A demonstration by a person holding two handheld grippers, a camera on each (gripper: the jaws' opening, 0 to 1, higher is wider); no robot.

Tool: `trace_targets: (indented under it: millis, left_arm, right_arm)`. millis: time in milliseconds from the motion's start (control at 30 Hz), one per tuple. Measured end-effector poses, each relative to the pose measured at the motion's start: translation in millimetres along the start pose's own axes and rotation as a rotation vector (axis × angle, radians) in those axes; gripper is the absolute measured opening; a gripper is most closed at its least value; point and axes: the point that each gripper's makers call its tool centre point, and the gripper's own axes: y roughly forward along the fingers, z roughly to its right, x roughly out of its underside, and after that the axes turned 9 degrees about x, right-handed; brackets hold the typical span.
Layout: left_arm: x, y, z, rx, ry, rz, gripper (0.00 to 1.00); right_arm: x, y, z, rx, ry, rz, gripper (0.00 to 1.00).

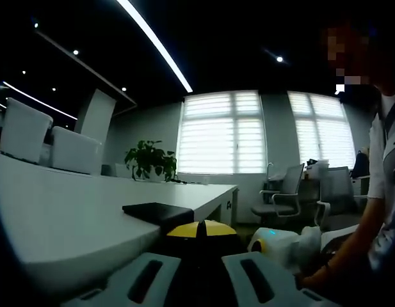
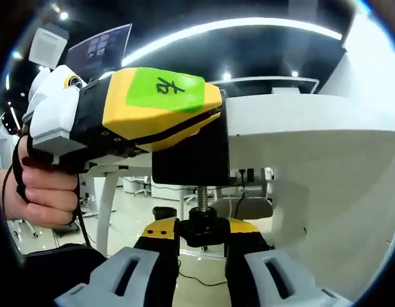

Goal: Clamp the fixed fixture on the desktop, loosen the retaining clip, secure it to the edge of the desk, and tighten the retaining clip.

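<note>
1. In the right gripper view the right claw (image 2: 203, 246) stood with its yellow-tipped jaws closed on the black knob (image 2: 202, 225) at the foot of a threaded screw (image 2: 201, 197) – the retaining clip of the black fixture (image 2: 192, 157).
2. The fixture sat at the edge of the white tabletop (image 2: 312, 118), its screw hanging below the underside.
3. The left claw (image 2: 213, 115) reached in from the left and met the fixture's black body; whether its jaws pinched it, I could not tell. A green label (image 2: 165, 89) on its yellow top bore one handwritten character – not clearly readable. A hand (image 2: 47, 185) held its handle.
4. In the left gripper view the left claw's (image 1: 200, 272) yellow tip lay against the fixture's dark plate (image 1: 157, 212) on the tabletop (image 1: 63, 217) edge.
5. Farther off: a potted plant (image 1: 150, 160), office chairs (image 1: 283, 192) and blinded windows (image 1: 219, 131).
</note>
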Motion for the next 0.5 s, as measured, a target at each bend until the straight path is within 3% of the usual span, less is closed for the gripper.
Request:
trace_targets:
  millis: [133, 500]
  left_arm:
    - [0.9, 0.4, 1.1, 0.000, 0.002, -0.005, 0.01]
    - [0.9, 1.2, 2.2, 0.000, 0.002, -0.006, 0.01]
  right_arm:
    - [-0.6, 0.2, -0.1, -0.038, -0.011, 0.009, 0.25]
    - [-0.9, -0.9, -4.3, -0.251, -0.052, 0.028, 0.25]
